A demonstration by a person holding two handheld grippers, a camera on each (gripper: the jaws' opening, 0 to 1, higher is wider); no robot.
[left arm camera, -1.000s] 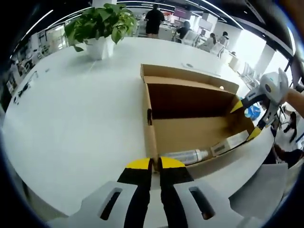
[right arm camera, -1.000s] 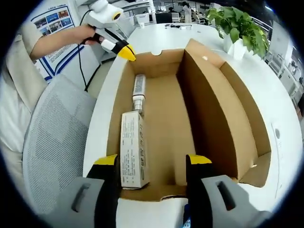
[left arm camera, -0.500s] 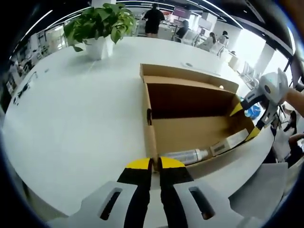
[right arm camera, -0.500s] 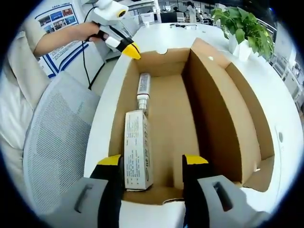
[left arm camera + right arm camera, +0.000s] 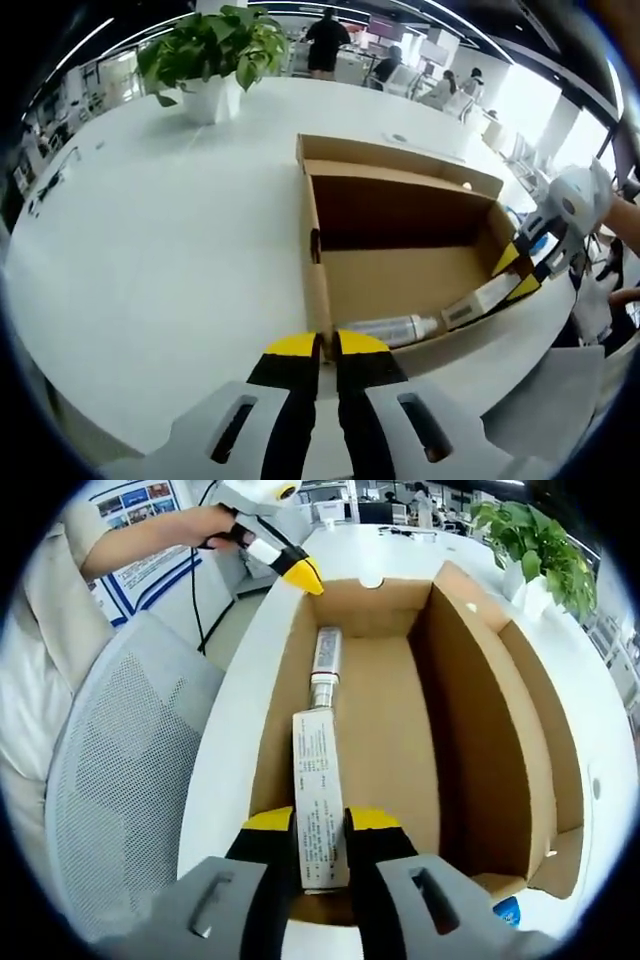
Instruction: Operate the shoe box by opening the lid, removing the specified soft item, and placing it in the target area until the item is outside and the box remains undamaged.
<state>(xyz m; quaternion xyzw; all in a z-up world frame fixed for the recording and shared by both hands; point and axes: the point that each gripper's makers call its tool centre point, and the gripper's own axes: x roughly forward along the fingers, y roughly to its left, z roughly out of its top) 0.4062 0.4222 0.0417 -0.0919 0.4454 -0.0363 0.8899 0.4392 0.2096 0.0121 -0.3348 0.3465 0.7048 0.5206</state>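
Observation:
An open brown shoe box (image 5: 400, 205) lies on the white table (image 5: 150, 250), its lid (image 5: 390, 155) folded back. On its floor lie a long white carton (image 5: 318, 780) and a white tube (image 5: 326, 658), end to end along the near wall. My right gripper (image 5: 321, 820) is shut on the carton's near end, one jaw on each side. In the left gripper view it reaches over the box's right end (image 5: 520, 272) at the carton (image 5: 483, 300), beside the tube (image 5: 390, 327). My left gripper (image 5: 328, 345) is shut on the box's corner rim, also seen as the left gripper (image 5: 303, 577).
A potted plant (image 5: 212, 55) stands at the table's far left. A grey mesh chair (image 5: 120, 780) is close to the table edge beside the box. A person's sleeve and arm (image 5: 150, 540) hold the left gripper. A blue object (image 5: 507, 912) lies by the box's end.
My right gripper has dropped into the box's end and its jaws have gone from wide open to shut on the white carton. The left gripper has stayed on the corner.

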